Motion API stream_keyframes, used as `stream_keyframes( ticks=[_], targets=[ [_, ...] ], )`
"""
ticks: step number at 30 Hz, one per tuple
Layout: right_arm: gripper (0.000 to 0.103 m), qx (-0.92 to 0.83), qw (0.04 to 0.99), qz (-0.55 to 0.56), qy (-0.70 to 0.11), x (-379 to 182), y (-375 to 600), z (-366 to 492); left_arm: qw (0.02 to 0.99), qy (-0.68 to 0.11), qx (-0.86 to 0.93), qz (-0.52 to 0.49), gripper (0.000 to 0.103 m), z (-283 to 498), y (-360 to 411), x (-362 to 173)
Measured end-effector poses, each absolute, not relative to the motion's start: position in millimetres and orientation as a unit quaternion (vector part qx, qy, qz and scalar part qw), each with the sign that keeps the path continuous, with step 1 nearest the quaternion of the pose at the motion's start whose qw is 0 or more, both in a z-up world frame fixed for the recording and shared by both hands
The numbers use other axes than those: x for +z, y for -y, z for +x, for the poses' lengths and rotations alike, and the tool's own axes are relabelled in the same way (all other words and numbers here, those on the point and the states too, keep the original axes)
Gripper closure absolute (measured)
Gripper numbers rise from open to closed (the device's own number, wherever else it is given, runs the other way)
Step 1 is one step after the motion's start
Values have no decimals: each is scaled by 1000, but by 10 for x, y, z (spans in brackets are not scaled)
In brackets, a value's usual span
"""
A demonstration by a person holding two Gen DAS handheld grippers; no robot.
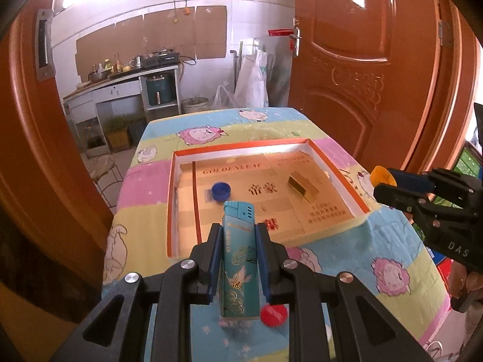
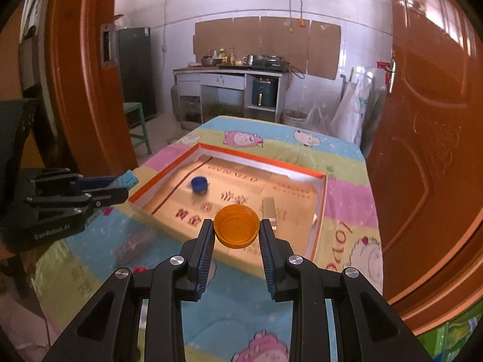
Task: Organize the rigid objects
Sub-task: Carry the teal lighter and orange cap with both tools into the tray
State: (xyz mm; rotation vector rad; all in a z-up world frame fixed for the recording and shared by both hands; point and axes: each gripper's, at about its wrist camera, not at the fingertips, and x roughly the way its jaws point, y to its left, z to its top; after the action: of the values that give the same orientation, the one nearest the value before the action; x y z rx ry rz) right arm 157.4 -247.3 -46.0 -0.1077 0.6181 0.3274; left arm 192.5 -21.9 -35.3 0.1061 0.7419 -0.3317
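Between the left gripper's jaws a teal lighter is clenched upright; the right gripper pinches an orange bottle cap. Both hover near the orange-rimmed box, probably for dropping inside, where open floor remains between blue cap and gold block.

Home kitchen: stove and pots on counter, fridge, wooden doors

both wrist views face the tray closely, from opposite sides.
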Motion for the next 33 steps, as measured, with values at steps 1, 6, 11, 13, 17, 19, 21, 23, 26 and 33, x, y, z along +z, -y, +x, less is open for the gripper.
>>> stream_keyframes(
  ticks=[1, 6, 11, 13, 17, 19, 21, 23, 26, 33],
  targets=[
    [73, 165, 937, -46, -305, -450, 2477, 1653, 916, -363, -162, 50, 80, 1970, 219, -352],
    [73, 178, 931, -24, -318, -446, 2469, 2004, 913, -375, -156, 46, 80, 2216, 235, -388],
    [73, 184, 925, -11, -332, -528, 2410, 2334, 909, -390, -144, 42, 80, 2445, 215, -486],
    [73, 186, 923, -5, -337, -585, 2391, 2441, 908, -394, -139, 41, 80, 2522, 211, -526],
    [73, 188, 919, 5, -347, -682, 2370, 2597, 907, -398, -133, 42, 80, 2639, 214, -581],
    [73, 189, 918, 8, -349, -718, 2361, 2664, 907, -399, -132, 41, 80, 2688, 213, -608],
    [73, 190, 917, 10, -350, -736, 2365, 2708, 906, -400, -130, 43, 80, 2727, 226, -624],
    [73, 191, 916, 13, -351, -749, 2370, 2758, 907, -399, -129, 45, 80, 2764, 244, -631],
    [73, 189, 916, 16, -352, -773, 2388, 2822, 907, -399, -129, 48, 80, 2835, 273, -623],
    [73, 178, 919, 14, -352, -772, 2500, 2970, 905, -399, -139, 54, 80, 3024, 414, -571]
  ],
)
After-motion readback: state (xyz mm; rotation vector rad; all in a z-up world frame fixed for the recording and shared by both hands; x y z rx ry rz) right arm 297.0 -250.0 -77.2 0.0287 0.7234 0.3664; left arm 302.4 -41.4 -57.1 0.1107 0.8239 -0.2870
